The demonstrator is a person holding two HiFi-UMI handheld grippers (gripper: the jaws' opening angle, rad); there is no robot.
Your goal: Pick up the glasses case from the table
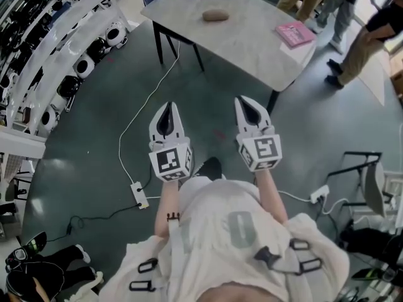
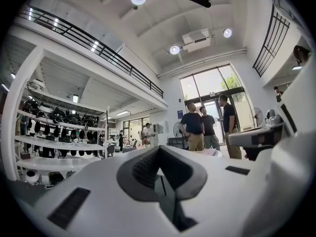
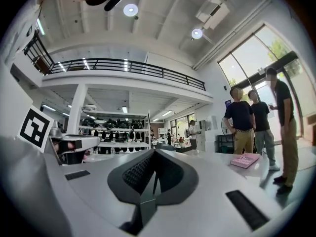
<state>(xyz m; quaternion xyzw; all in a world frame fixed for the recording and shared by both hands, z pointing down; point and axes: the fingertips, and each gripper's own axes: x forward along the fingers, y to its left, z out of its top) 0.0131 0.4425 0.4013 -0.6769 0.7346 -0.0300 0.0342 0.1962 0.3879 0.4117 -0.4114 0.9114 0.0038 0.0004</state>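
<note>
- The glasses case [image 1: 215, 16], a small brown oval, lay on the grey table [image 1: 252, 43] near the top centre of the head view, towards the table's left half, with nothing touching it.
- A pink book [image 1: 294, 34] sat near the table's right end, well apart from the case; in the right gripper view the same book [image 3: 245, 160] showed at the right, on the tabletop.
- The left gripper [image 1: 167, 115] was in the middle of the head view, left of centre, held over the dark floor [image 1: 94, 124] well below the table edge, and pointed up the frame towards the table.
- In the left gripper view, the left gripper [image 2: 159, 152] had its jaws pressed together with only a thin seam between the dark pads and nothing between them.
- The right gripper [image 1: 250, 106] was just right of centre, beside the left one but apart from it, also short of the table.
- In its own view, the right gripper [image 3: 154, 154] had its jaws closed pad against pad and held nothing.
- A white power strip [image 1: 140, 195] lay on the floor at the lower left, with a white cable [image 1: 148, 106] running up towards the table.
- Three people [image 2: 207, 127] stood by the tall windows, right of centre in the left gripper view.
</note>
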